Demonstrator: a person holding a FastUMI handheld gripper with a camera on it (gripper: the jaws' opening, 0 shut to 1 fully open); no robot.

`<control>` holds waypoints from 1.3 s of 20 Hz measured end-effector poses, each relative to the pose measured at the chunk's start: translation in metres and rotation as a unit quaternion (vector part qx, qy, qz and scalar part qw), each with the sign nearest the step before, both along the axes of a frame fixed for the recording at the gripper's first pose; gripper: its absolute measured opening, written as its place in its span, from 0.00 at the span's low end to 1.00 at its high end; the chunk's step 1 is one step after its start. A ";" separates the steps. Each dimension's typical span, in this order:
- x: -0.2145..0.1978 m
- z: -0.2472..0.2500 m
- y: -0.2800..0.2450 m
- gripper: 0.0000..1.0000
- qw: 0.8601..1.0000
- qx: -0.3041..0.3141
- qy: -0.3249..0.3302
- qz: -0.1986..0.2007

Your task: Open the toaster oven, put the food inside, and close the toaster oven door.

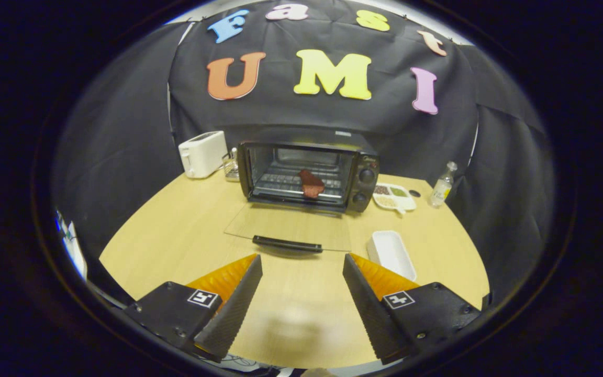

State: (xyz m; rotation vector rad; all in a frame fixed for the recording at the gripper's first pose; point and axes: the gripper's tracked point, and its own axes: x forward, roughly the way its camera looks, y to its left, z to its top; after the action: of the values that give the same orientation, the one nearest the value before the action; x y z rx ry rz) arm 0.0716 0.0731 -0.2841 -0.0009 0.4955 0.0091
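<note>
A black toaster oven (pixel 309 173) stands at the back of the wooden table (pixel 176 230). Its glass door (pixel 288 228) lies folded down flat toward me, with the black handle (pixel 287 243) at its near edge. A reddish-brown piece of food (pixel 311 184) rests on the wire rack inside the oven. My gripper (pixel 302 262) is open, its two fingers spread wide with nothing between them. The door handle lies just ahead of the fingertips, and the oven stands well beyond them.
A white rectangular tray (pixel 391 254) lies just ahead of the right finger. A white toaster (pixel 203 153) stands left of the oven. Right of the oven are a divided dish of grains (pixel 394 197) and a small clear bottle (pixel 442 186).
</note>
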 end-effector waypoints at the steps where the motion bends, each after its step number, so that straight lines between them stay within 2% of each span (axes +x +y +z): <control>1: 0.004 -0.010 0.008 0.99 1.000 0.005 0.007 0.006; 7: 0.042 -0.067 0.038 0.99 0.998 0.032 0.054 0.010; 13: 0.083 -0.106 0.028 0.99 0.995 0.044 0.091 -0.019; 18: 0.109 -0.122 0.022 0.99 0.994 0.030 0.106 -0.026; 26: 0.129 -0.122 0.019 0.99 0.992 0.039 0.117 -0.034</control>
State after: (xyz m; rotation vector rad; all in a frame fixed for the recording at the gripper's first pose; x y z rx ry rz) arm 0.2004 0.0924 -0.4056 0.0951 0.7297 -0.0384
